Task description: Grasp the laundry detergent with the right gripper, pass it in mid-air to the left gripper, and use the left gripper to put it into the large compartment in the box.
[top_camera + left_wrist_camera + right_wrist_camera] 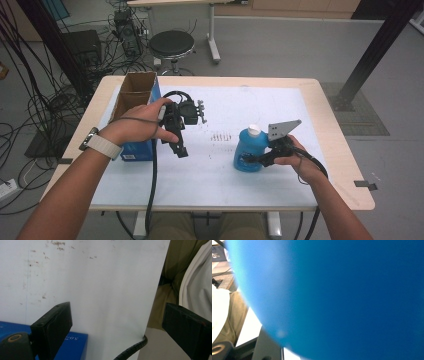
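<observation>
Right claw (252, 160) is clamped on the blue bottle (249, 150), low on its body, from the side nearest the person. Bottle stands upright on the surface (220, 170), right of centre, white cap (254, 131) on top. In the right gripper view the blue wall sits hard against the lens, so the bottle is seated deep between the jaws.

Left claw (178, 145) is open and empty, angled down just above the surface beside the box (137, 120) at the left; left gripper view shows jaws wide apart with bare surface between them.

Risks, as I judge them:
- Grip is low on a rounded, smooth body; on a lift the bottle could pivot or slide out.
- Soft plastic could buckle under squeeze; whether the cap is tight, can't tell, so a leak is possible.
- Left cable (152, 185) trails across the front edge; could snag if that hand crosses over.
</observation>
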The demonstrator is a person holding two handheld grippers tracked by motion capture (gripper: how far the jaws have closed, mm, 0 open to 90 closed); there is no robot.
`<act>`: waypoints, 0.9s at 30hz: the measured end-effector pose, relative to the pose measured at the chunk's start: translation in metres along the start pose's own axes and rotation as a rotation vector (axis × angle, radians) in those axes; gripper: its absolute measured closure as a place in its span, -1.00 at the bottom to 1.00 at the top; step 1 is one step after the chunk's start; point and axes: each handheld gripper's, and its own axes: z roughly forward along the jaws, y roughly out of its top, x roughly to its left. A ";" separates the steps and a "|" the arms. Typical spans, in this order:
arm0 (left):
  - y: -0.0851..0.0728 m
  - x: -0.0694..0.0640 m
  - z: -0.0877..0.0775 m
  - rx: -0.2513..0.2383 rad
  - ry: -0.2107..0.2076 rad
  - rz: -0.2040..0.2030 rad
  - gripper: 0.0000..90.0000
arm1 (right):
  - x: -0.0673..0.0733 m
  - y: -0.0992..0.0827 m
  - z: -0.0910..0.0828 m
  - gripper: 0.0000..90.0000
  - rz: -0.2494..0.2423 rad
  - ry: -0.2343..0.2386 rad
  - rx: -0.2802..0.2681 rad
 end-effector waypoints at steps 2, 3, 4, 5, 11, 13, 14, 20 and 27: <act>0.000 0.000 0.000 0.000 0.000 0.000 -0.78 | 0.000 0.000 0.000 -0.06 0.002 0.001 0.000; 0.000 0.000 0.000 0.000 -0.001 0.001 -0.78 | 0.000 0.000 0.000 -0.06 0.002 0.001 -0.001; 0.000 0.000 0.000 -0.001 0.000 0.000 -0.78 | 0.000 0.000 0.000 -0.06 0.002 0.001 -0.001; 0.000 0.000 0.000 -0.001 -0.001 0.001 -0.78 | 0.000 0.000 0.000 -0.06 0.003 0.001 0.000; 0.000 0.001 0.000 -0.001 -0.001 0.003 -0.78 | 0.000 0.000 0.000 -0.06 0.001 0.001 -0.001; 0.000 0.001 0.000 -0.001 -0.001 0.003 -0.78 | -0.001 0.000 0.000 -0.06 0.002 0.003 -0.001; 0.000 0.000 0.000 -0.001 -0.002 0.003 -0.78 | 0.000 0.000 0.000 -0.06 0.001 0.004 0.000; 0.000 0.000 0.000 -0.005 -0.002 0.003 -0.78 | 0.000 0.000 0.000 -0.06 -0.002 0.004 0.001; 0.001 0.000 0.000 -0.005 -0.003 0.005 -0.78 | 0.000 0.001 0.000 -0.05 -0.004 0.000 0.002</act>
